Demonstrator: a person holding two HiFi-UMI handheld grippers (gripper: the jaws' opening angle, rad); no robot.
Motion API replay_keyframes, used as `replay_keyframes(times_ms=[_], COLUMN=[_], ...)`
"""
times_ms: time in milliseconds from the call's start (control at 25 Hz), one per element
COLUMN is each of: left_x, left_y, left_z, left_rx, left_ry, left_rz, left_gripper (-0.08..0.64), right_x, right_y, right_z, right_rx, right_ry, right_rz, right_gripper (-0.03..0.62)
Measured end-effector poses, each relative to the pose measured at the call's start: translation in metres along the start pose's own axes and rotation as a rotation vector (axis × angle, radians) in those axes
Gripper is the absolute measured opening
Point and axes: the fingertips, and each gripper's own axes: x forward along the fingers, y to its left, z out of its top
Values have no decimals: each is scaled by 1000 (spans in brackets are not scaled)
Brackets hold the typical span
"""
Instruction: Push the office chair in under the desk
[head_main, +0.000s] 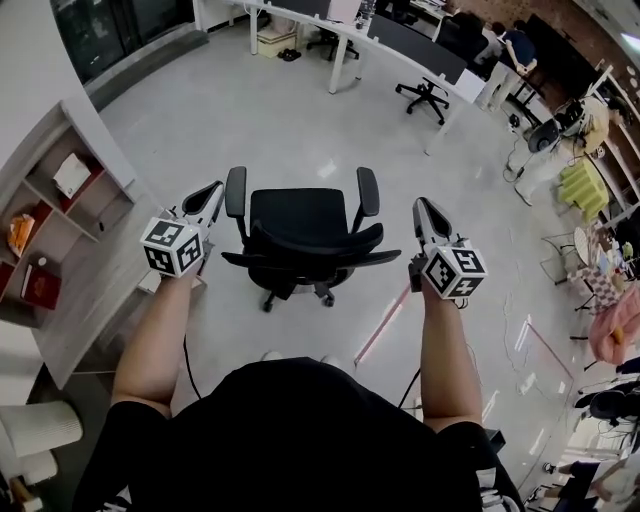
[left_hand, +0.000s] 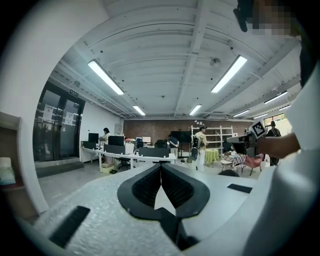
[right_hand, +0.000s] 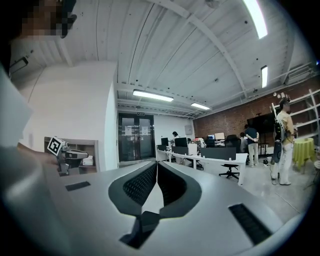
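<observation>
The office chair (head_main: 305, 240) stands on the open grey floor (head_main: 280, 120) directly in front of the person, well apart from the long white desk (head_main: 345, 35) that runs across the top of the head view. It faces away from the person and toward that desk: the curved black backrest (head_main: 310, 256) is on the near side, the seat lies beyond it, and the 2 armrests (head_main: 236, 190) reach forward on either side. Its broad axis, from armrest to armrest, runs left to right across the view, and the wheeled base (head_main: 295, 292) shows beneath the backrest. The 2 grippers flank the chair and point forward. The left gripper (head_main: 212, 190) is beside the left armrest and the right gripper (head_main: 422, 207) is outside the right one; neither visibly touches the chair. Each gripper view shows its own jaws pressed together with nothing between them, for the left gripper (left_hand: 161, 167) and the right gripper (right_hand: 156, 166) alike. Farther out, a shelf unit (head_main: 60, 200) stands against the wall at the left, a pink line (head_main: 380, 325) crosses the floor by the person's right arm, and a second black chair (head_main: 425, 95) sits at the desk.
</observation>
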Motion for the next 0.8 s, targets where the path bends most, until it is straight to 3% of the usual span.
replay_keyframes(times_ms=[240,360,640,800], left_x=[1,-1,-13,-21], left_y=[-14,-22,-48,-69], left_z=[-17,-35,-130,-200], left_rx=[76,193,558,700], left_ry=[67,125,446,632], left_rz=[62,48,-60,-193], left_gripper=[18,19,130,179], right_x=[8,7,4,-2], right_y=[-14,-4,-3,-4], right_z=[-15,-26,-74,-123], right_rx=[-55,-101,-223,-230], right_ry=[50,52,188,308], right_rz=[97,215,374,484], right_gripper=[15,18,79,157])
